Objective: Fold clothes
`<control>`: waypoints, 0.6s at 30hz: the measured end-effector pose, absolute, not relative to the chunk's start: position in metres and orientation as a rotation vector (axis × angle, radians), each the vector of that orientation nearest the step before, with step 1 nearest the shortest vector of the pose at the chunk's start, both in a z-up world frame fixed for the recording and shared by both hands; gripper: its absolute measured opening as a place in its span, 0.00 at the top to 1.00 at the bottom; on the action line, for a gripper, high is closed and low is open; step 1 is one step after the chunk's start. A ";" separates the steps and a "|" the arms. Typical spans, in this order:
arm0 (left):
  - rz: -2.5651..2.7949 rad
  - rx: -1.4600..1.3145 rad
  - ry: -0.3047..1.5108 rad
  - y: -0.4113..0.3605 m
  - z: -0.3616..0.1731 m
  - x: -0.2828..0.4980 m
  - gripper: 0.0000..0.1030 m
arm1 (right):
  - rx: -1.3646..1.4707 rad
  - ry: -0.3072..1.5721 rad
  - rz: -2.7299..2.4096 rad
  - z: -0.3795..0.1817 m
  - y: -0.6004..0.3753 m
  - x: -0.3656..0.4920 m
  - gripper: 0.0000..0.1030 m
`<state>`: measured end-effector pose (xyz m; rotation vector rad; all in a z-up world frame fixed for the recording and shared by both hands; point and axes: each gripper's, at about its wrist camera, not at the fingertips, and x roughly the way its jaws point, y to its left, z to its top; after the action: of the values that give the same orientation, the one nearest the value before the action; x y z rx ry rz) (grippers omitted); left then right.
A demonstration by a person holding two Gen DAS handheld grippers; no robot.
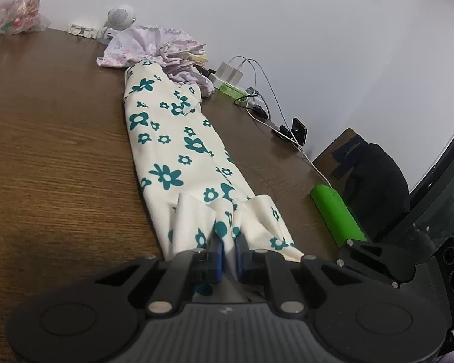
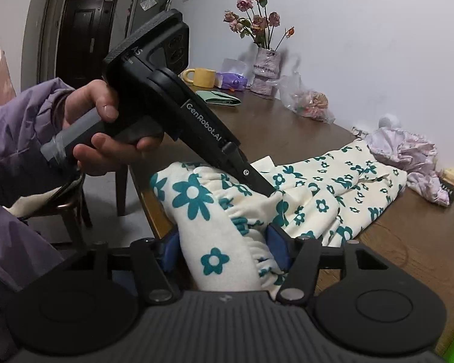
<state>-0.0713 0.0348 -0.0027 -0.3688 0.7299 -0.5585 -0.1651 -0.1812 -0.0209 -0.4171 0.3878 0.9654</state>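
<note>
Left wrist view: cream garment w/ teal flowers (image 1: 178, 139) lies as a long narrow strip on the wood table (image 1: 51, 139), far end touching a lilac clothes pile (image 1: 154, 48). Left gripper (image 1: 229, 251) is clamped tight on its near hem. Right gripper (image 2: 224, 242) stands partway open, bunched waistband between the pads, not pinched. Bare table left of strip; cables (image 1: 266, 96) and a green roll (image 1: 336, 214) near the right edge

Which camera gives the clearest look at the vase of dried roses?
The right wrist view. The vase of dried roses stands at the table's far edge by the wall, next to a yellow mug, in full sight. The left wrist view does not show it.
</note>
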 end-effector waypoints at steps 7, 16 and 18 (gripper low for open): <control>-0.645 -0.118 0.465 0.036 0.031 -0.124 0.29 | -0.282 0.463 1.010 -0.012 -0.195 -0.149 0.67; -0.853 0.383 0.245 0.018 0.024 -0.195 0.15 | -0.253 0.602 1.104 0.007 -0.192 -0.130 0.67; -0.849 0.483 0.260 0.009 0.014 -0.196 0.15 | -0.226 0.640 1.152 0.012 -0.196 -0.124 0.67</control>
<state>-0.1957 0.0089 0.0137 0.4833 0.2599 -0.8492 -0.1242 -0.1959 0.0120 -0.2264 0.6396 1.1519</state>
